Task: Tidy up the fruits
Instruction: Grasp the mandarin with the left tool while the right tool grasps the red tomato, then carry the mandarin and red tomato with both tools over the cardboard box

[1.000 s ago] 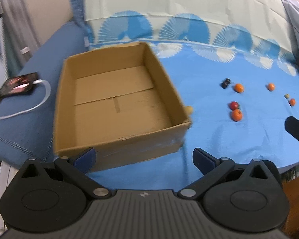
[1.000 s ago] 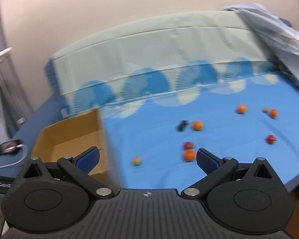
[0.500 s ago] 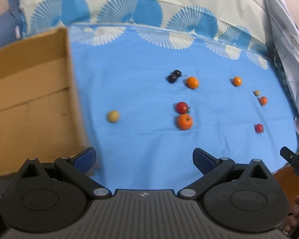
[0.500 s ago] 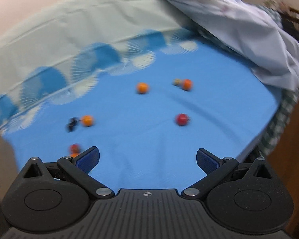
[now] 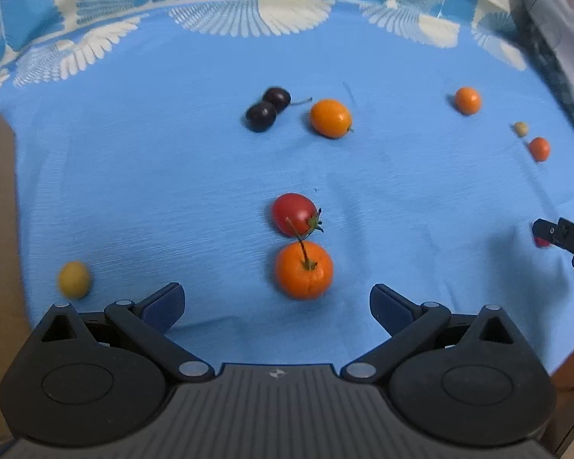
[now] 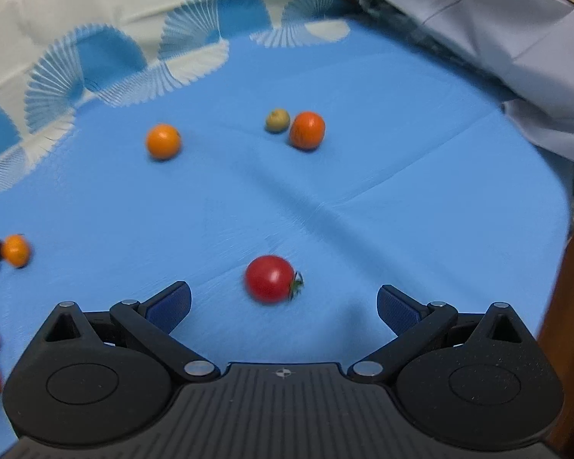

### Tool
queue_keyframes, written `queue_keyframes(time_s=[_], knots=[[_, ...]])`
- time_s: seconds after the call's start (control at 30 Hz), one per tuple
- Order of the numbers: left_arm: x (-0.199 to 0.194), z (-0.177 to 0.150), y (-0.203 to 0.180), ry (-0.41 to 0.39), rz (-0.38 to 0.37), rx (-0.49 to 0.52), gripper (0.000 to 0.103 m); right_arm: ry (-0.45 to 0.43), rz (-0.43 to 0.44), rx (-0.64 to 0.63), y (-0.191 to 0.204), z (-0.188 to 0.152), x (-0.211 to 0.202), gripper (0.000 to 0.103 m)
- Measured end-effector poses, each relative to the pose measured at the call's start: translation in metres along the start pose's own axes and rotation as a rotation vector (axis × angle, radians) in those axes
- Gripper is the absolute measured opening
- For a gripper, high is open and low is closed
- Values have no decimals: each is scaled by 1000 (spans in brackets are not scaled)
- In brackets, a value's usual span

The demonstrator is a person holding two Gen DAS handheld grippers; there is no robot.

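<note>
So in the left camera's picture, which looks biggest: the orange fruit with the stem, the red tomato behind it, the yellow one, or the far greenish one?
1. Orange fruit with the stem.
2. Red tomato, though it lies slightly farther off, so the two may be alike.
3. Yellow fruit.
4. Greenish fruit; it is far away, so its true size is unsure.

**A bed spread in blue, under soft indoor light**

A bright blue sheet covered the flat surface, creased in shallow folds near the middle. Along its far edge ran a pale cream band printed with blue and white fan shapes. On the far right a rumpled grey-blue quilt was heaped. Brown wooden furniture stood at the near right edge. The light was even, and the shadows were faint.
</note>
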State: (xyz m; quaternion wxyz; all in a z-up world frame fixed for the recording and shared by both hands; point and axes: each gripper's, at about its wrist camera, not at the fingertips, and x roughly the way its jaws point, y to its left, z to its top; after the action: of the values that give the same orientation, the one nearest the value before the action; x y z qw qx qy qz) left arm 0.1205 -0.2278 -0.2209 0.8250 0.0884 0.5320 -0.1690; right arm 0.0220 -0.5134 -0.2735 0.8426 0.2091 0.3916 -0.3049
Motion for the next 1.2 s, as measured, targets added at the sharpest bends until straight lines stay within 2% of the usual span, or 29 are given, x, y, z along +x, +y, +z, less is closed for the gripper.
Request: queue_keyframes(time_s=[0.1,0.2,0.37,0.4,0.43,0.47,0.5,0.53,0.57,0.6,0.8,1.0,1.2], knots=[[22,10,-2,39,3,-26,103,5,7,-8,2,1,20,103],[47,17,-3,109,19,-33,103,-73,-37,-108,13,-12,23,102],[48,22,-9,115,55,-16,103,-112,-21,-107,10,-20,20,102],[47,22,-8,107,55,-25,98,-102,-18,-108,9,-19,17,102],[44,21,-7,97,58,-34,85,-91,-17,-104,9,-17,16,102],[41,21,-6,88,70,-37,79,-91,-12,-96,9,-15,12,93],[38,21,-6,75,60,-32,64,-103,0,-96,9,-14,8,77],[36,21,-7,65,44,-23,42,-112,21,-106,9,-14,4,66],[34,21,-9,61,35,-9,41,-117,34,-117,10,-14,1,47],[33,21,-11,59,43,6,41,-124,26,-123,10,-15,-1,33],[13,19,-22,-11,38,65,41,-138,42,-97,6,-19,-16,33],[-24,14,-29,-44,25,77,41,-172,104,-65,7,-26,-58,33],[-70,5,-24,-75,10,81,41,-205,191,-79,27,-39,-112,33]])
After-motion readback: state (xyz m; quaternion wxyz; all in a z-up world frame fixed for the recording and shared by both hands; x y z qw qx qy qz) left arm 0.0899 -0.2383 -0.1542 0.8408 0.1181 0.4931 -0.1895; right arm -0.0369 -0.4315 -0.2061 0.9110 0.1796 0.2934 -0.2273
